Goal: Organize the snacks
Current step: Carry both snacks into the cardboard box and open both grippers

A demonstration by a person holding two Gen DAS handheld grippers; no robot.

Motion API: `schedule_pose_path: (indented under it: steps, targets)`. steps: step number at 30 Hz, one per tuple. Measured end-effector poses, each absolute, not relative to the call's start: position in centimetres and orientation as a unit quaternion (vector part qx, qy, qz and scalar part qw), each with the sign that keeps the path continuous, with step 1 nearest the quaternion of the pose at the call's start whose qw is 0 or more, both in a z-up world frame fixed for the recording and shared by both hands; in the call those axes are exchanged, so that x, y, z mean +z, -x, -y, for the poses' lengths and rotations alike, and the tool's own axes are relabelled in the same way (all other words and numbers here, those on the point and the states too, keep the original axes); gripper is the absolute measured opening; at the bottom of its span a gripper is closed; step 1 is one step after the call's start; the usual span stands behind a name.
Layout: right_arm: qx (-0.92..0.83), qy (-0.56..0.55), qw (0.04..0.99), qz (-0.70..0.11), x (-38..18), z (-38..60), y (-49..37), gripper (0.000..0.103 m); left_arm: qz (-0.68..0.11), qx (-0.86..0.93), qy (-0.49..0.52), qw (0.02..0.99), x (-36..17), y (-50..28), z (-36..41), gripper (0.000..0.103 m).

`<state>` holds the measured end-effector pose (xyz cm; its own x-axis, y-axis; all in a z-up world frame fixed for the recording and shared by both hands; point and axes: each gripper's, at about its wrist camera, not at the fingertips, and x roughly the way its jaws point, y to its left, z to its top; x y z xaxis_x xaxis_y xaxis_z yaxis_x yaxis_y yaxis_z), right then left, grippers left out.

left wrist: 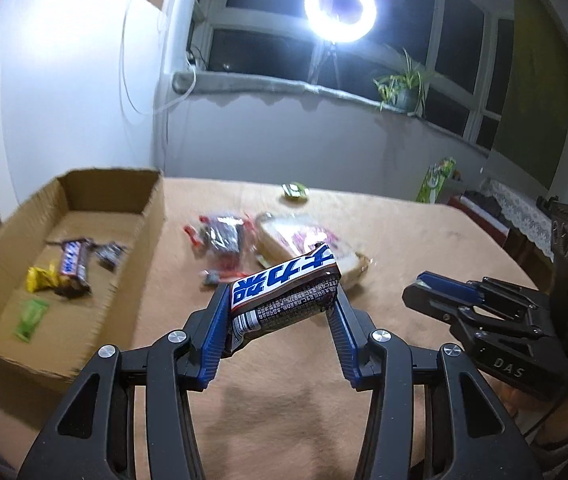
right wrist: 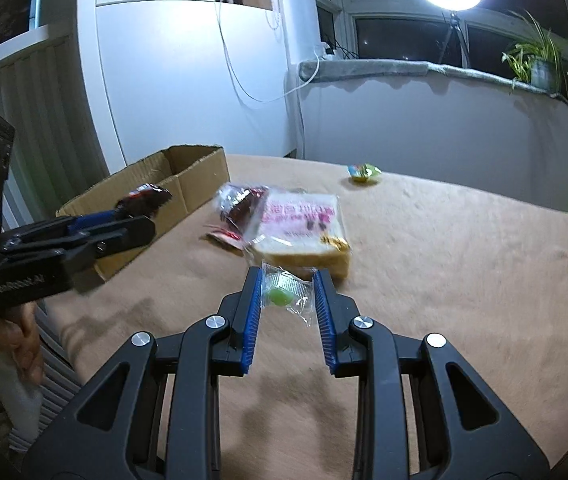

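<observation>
While the left tongs (left wrist: 282, 304) squeeze the Snickers bar (left wrist: 284, 294), carry it over the cardboard box (left wrist: 152, 216) wall; right tongs (right wrist: 288, 294) pinch a green candy (right wrist: 280, 296).

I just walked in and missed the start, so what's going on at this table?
A person is sorting snacks with two handheld grippers. The left gripper grips a brown, blue and white wrapped chocolate bar above the tan table, beside the open cardboard box that already holds several snacks. The right gripper has a clear-wrapped green candy between its fingers. A bagged bread loaf and other packets lie unsorted.
</observation>
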<state>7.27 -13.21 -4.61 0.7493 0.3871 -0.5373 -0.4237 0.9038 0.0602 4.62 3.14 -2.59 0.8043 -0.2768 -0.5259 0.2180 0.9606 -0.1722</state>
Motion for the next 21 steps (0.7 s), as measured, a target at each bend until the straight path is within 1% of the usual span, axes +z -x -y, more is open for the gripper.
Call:
schedule_pose_path:
  steps: [10, 16, 21]
  targets:
    - [0.240, 0.064, 0.935, -0.253, -1.4, 7.5, -8.4, 0.027, -0.248, -0.090, 0.069, 0.962, -1.0, -2.6, -9.3, 0.046]
    - [0.278, 0.084, 0.927, -0.236, 0.1, 1.6, -9.5, 0.027, -0.239, -0.045, 0.086, 0.966, -1.0, -1.5, -14.3, 0.046]
    - [0.308, 0.099, 0.918, -0.230, 0.4, -3.0, -10.5, 0.027, -0.239, -0.023, 0.097, 0.966, -1.3, -1.3, -16.9, 0.046]
